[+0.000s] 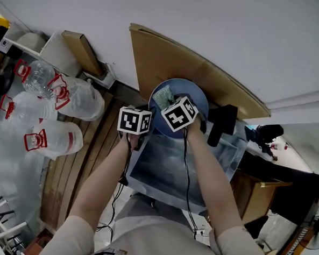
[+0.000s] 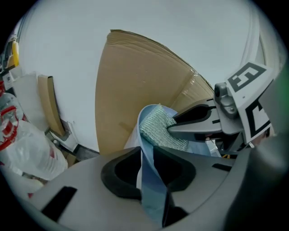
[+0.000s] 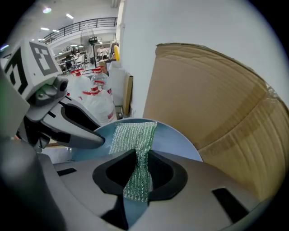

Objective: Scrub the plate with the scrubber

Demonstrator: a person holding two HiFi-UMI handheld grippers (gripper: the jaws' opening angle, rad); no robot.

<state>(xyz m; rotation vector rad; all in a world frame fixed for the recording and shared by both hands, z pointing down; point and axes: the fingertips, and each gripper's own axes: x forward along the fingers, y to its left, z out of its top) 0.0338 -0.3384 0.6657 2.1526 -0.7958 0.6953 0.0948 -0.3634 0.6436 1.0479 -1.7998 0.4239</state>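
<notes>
A blue plate [image 1: 196,97] stands on edge above the sink, its face turned to my right gripper. My left gripper [image 2: 148,170] is shut on the plate's rim [image 2: 151,180], which runs up between its jaws. A green mesh scrubber [image 3: 133,135] lies flat against the plate's face [image 3: 174,140]. My right gripper [image 3: 139,173] is shut on the scrubber's lower end. In the head view both marker cubes [image 1: 134,120] [image 1: 179,113] sit close together in front of the plate and hide the jaws. The right gripper's fingers [image 2: 194,125] show in the left gripper view, reaching onto the scrubber [image 2: 160,131].
A large cardboard sheet [image 1: 206,76] leans on the white wall right behind the plate. A metal sink basin [image 1: 162,173] lies below the grippers, with a black fixture [image 1: 222,122] at its right. Several clear water jugs [image 1: 51,139] and a wooden slat floor are at the left.
</notes>
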